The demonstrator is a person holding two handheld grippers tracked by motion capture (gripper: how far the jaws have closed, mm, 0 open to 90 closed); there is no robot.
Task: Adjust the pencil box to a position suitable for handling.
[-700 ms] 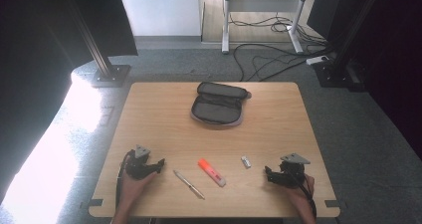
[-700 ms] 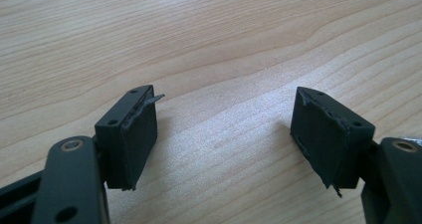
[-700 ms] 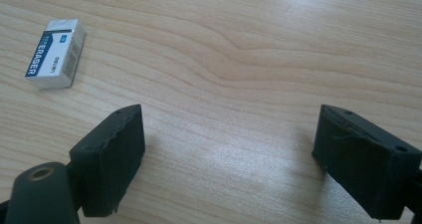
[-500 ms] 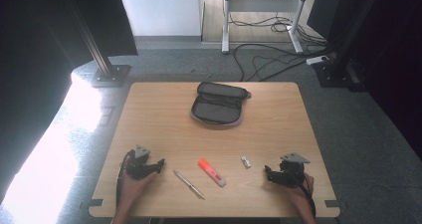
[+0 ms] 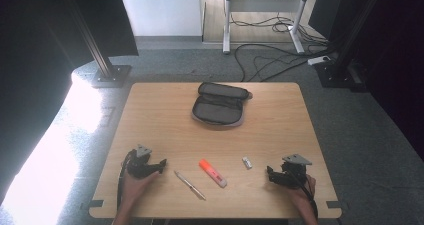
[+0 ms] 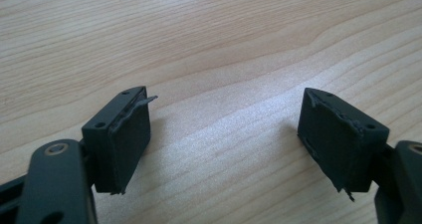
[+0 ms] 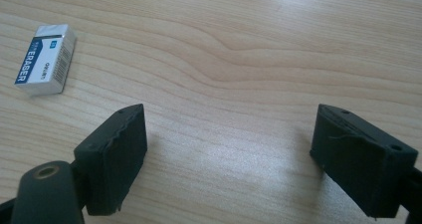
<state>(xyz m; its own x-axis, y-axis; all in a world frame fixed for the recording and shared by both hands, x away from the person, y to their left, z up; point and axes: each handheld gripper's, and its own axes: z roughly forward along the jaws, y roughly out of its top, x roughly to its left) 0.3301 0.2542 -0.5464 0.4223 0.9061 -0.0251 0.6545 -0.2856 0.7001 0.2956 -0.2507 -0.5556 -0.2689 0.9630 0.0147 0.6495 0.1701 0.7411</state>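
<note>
Eraser (image 7: 44, 58): small white block in a printed paper sleeve, lying flat on the table near the right gripper; from above it shows as a pale chip (image 5: 247, 162) between the highlighter and that gripper.
Right gripper (image 5: 271, 175): black, with a grey three-cornered plate on top, held low at the near right of the table; jaws spread wide with bare wood between them.
Left gripper (image 5: 161, 165): same build, at the near left; jaws likewise spread, nothing between them.
Pads: its own camera shows dull black rubber (image 6: 130, 140) with frayed, peeling edges.
Table (image 5: 150, 110): pale wood with wavy grain, rounded corners.
Highlighter (image 5: 212, 172): orange body, pale cap, lying at a slant between the pen and the eraser.
Pen (image 5: 189, 185): slim, silvery, just beside the highlighter, nearer the left gripper.
Pencil case (image 5: 220, 105): soft grey fabric, unzipped and lying open at the far middle of the table, well apart from both grippers.
Surroundings: grey carpet, black metal posts, cables (image 5: 260, 60) on the floor beyond the table.
</note>
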